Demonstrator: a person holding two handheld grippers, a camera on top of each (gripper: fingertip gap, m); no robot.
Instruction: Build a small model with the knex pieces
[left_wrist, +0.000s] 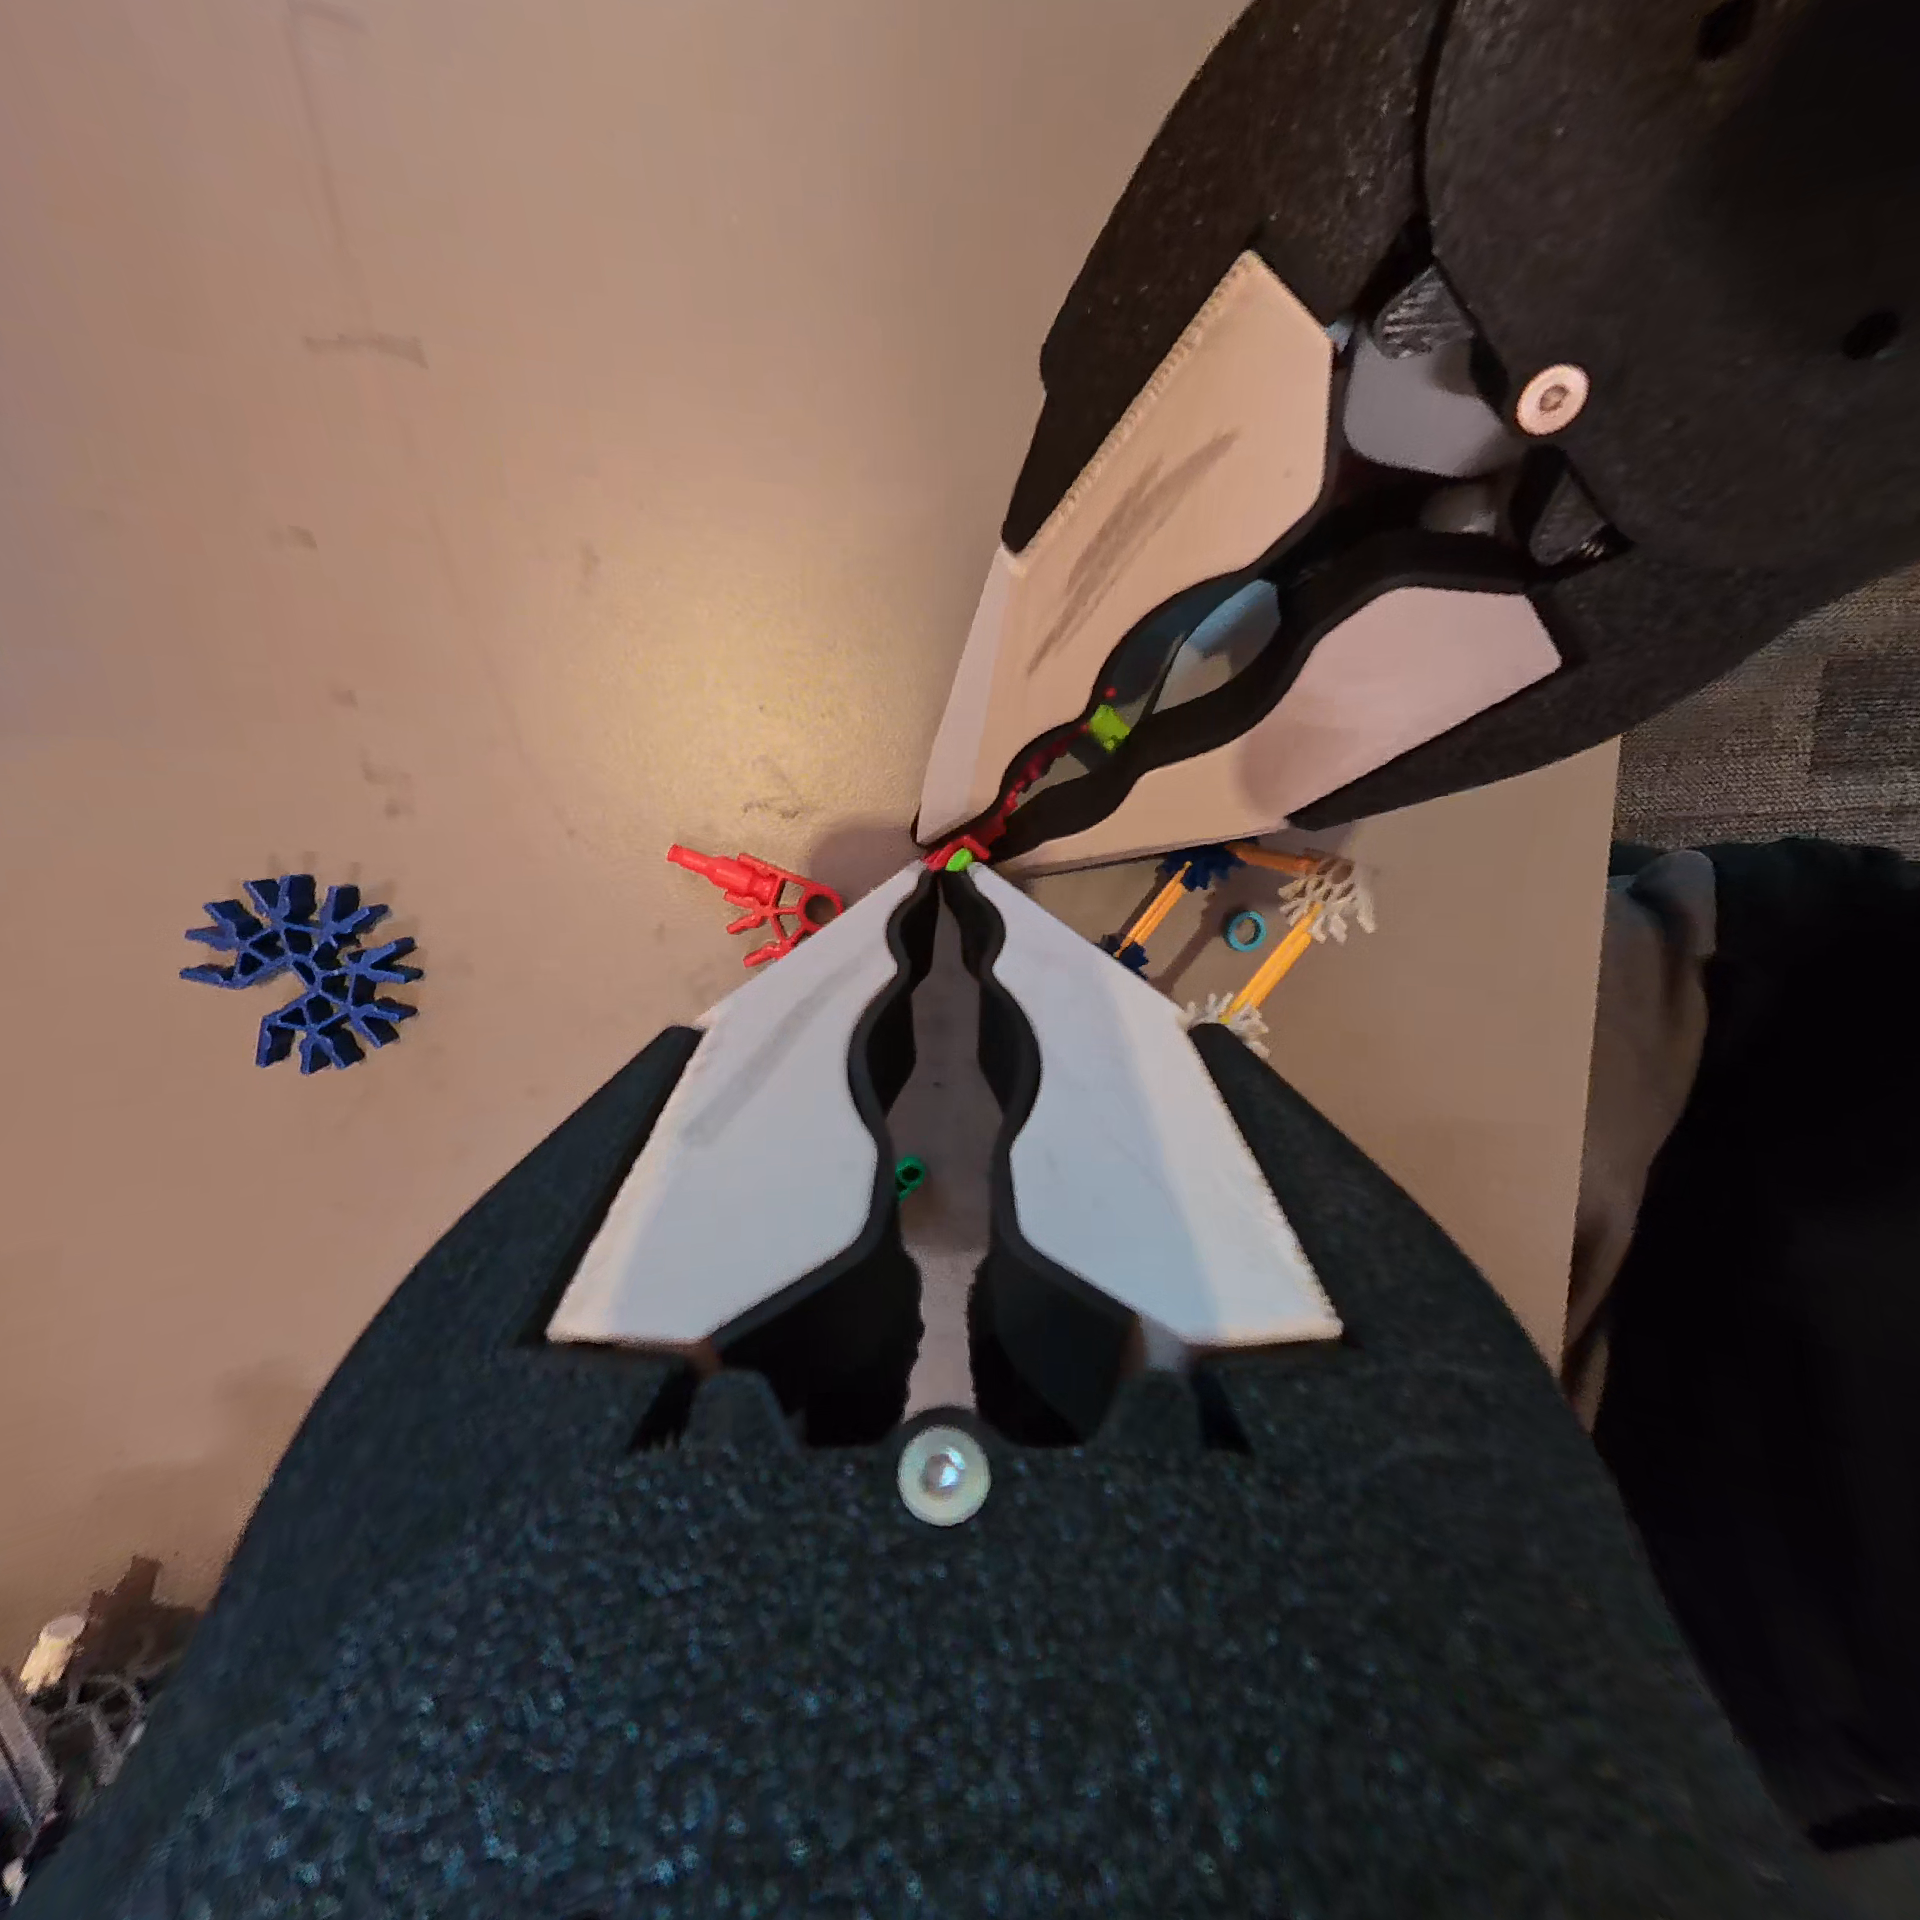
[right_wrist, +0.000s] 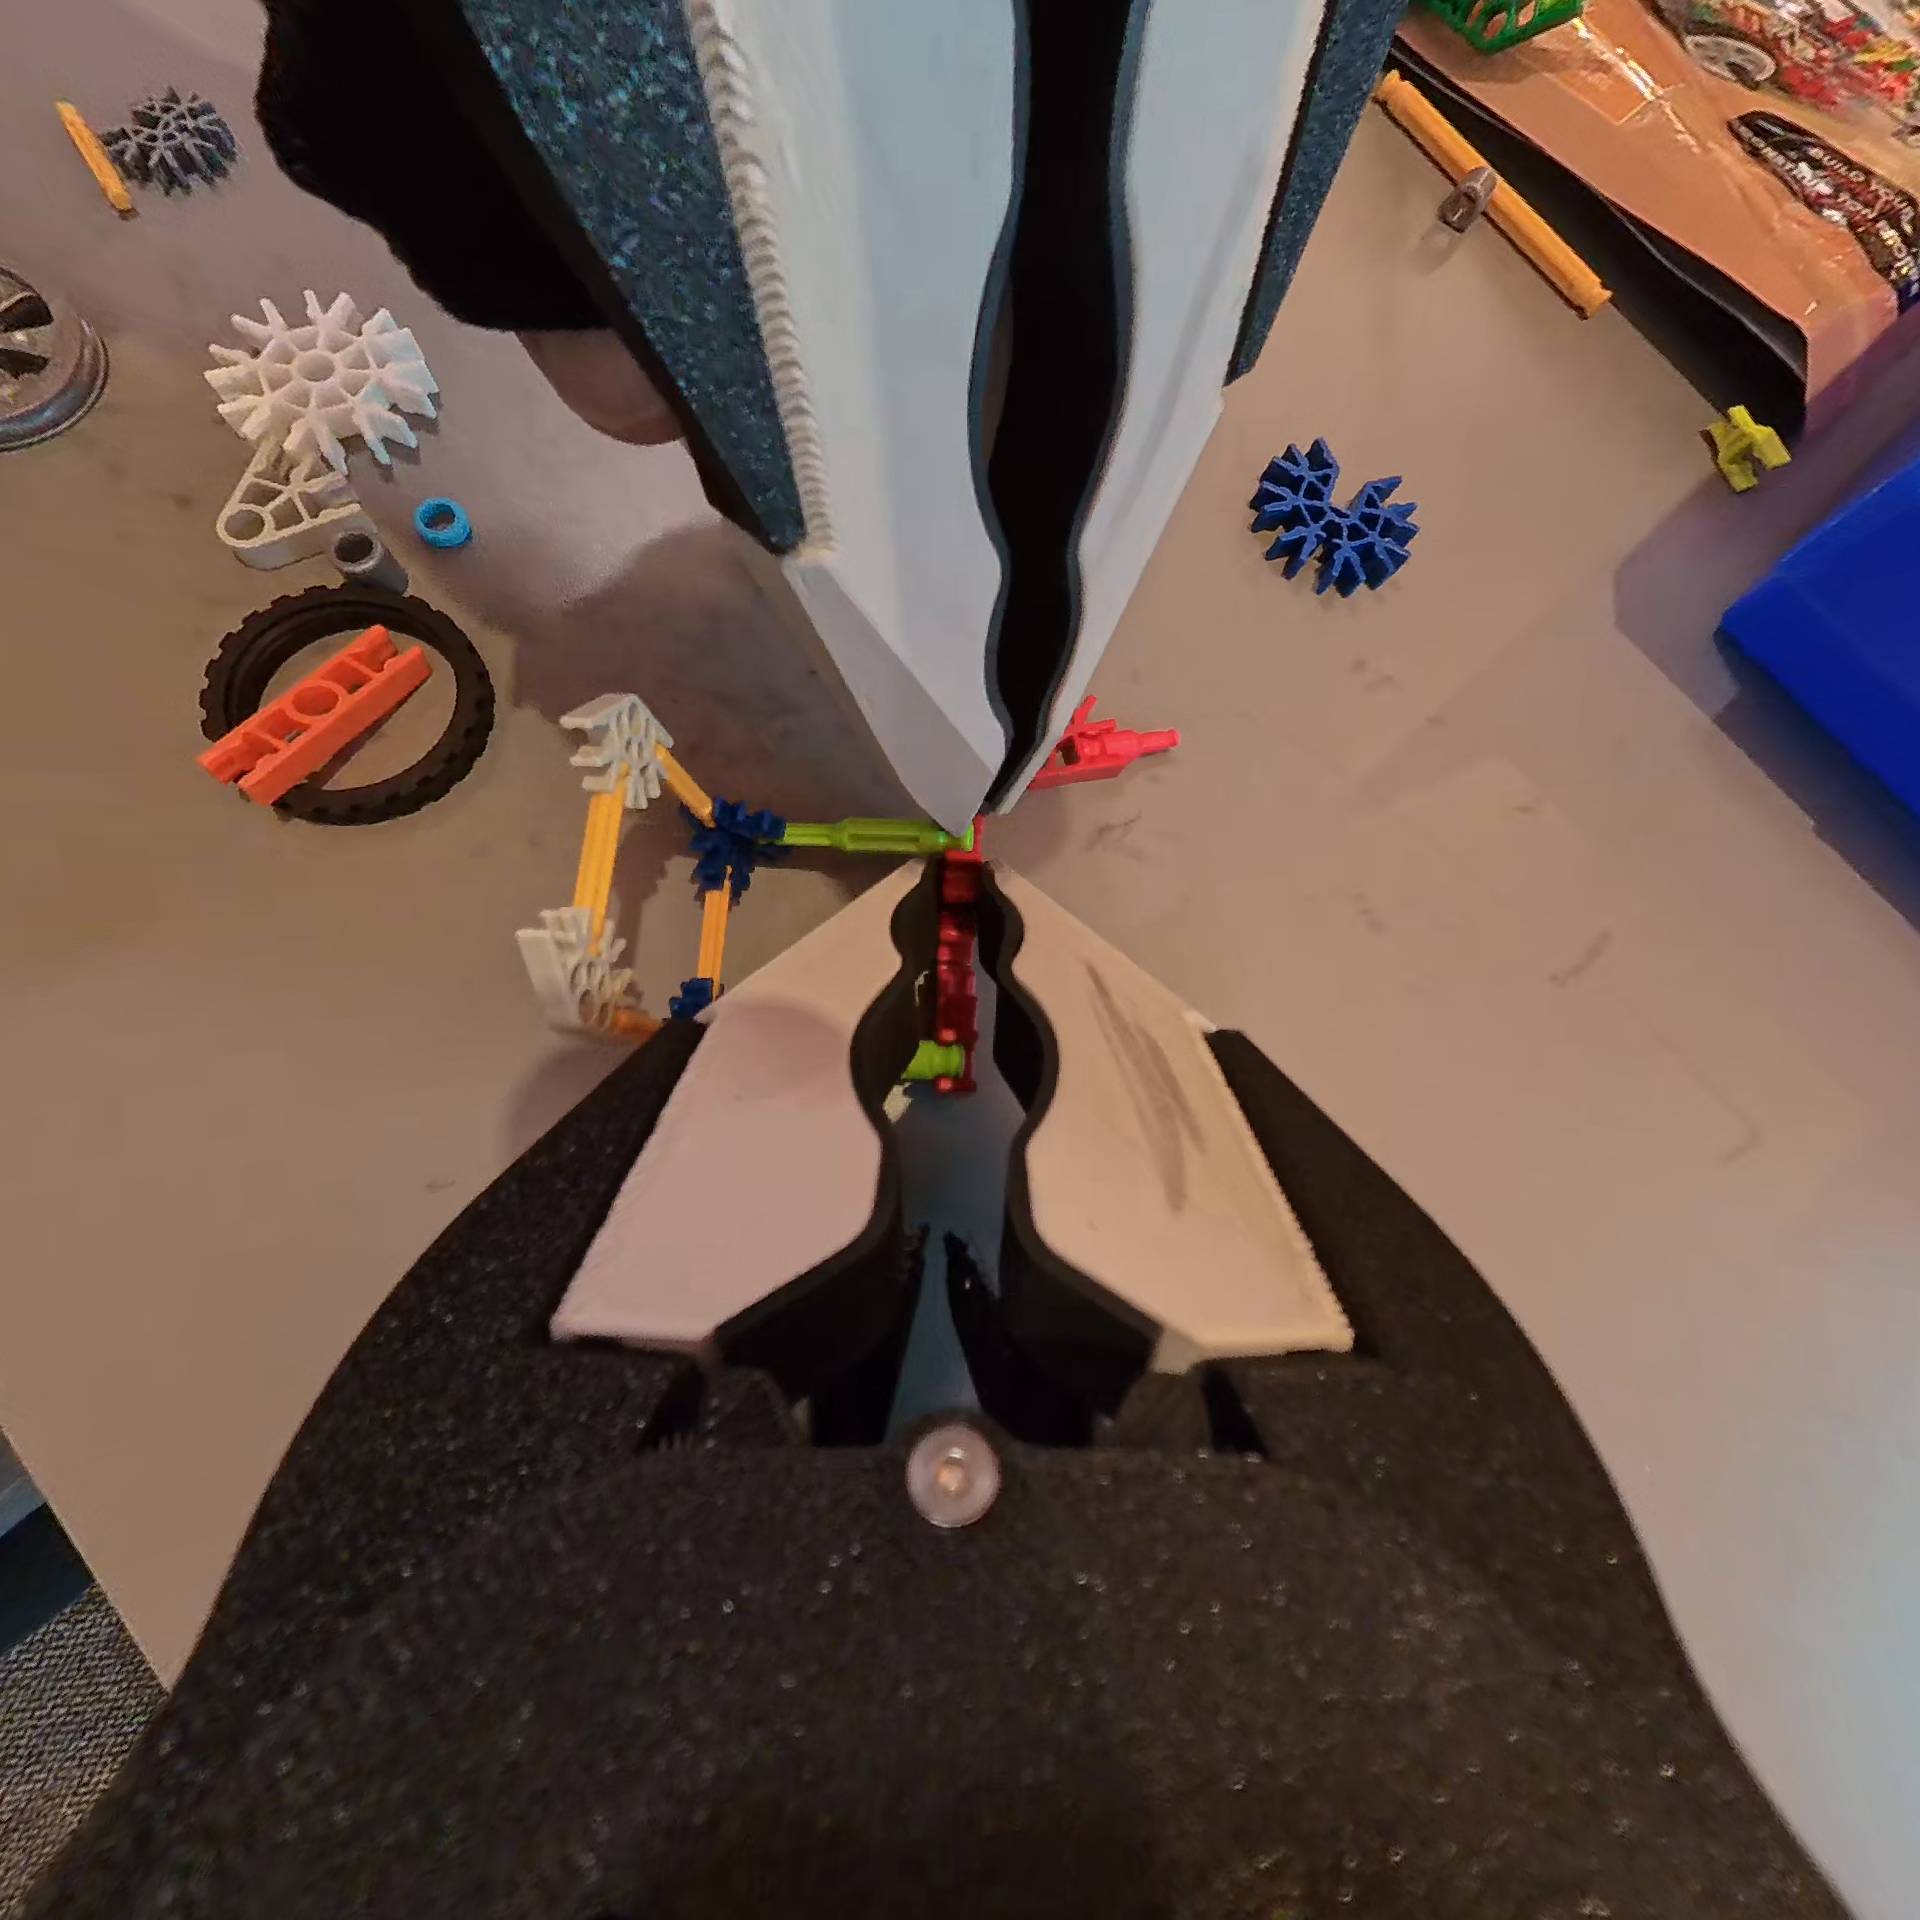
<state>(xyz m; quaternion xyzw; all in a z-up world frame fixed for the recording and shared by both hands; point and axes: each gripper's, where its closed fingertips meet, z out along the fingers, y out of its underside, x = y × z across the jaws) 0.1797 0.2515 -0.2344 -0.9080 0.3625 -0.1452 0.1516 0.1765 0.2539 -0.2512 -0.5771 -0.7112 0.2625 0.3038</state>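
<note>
My right gripper (right_wrist: 951, 871) is shut on a red connector (right_wrist: 956, 971) that lies lengthwise between its fingers, with a short lime stub at its rear end. My left gripper (left_wrist: 945, 868) comes tip to tip with it and is closed on the end of a lime green rod (right_wrist: 862, 834). The rod runs sideways to a blue connector (right_wrist: 732, 842) on a frame of yellow rods and white connectors (right_wrist: 613, 862). In the left wrist view the right gripper (left_wrist: 935, 842) comes in from the upper right. In the right wrist view the left gripper (right_wrist: 987, 816) comes down from the top.
On the beige table lie a loose red piece (right_wrist: 1101, 748), a blue double snowflake connector (right_wrist: 1335, 520), a black tyre (right_wrist: 457, 665) around an orange piece, a white snowflake connector (right_wrist: 322, 379) and a light blue ring (right_wrist: 444, 522). A blue box (right_wrist: 1839, 623) and a printed bag (right_wrist: 1662, 156) are at the right. The table edge (left_wrist: 1600, 935) is close. Less than 4 cm separates the two grippers' tips.
</note>
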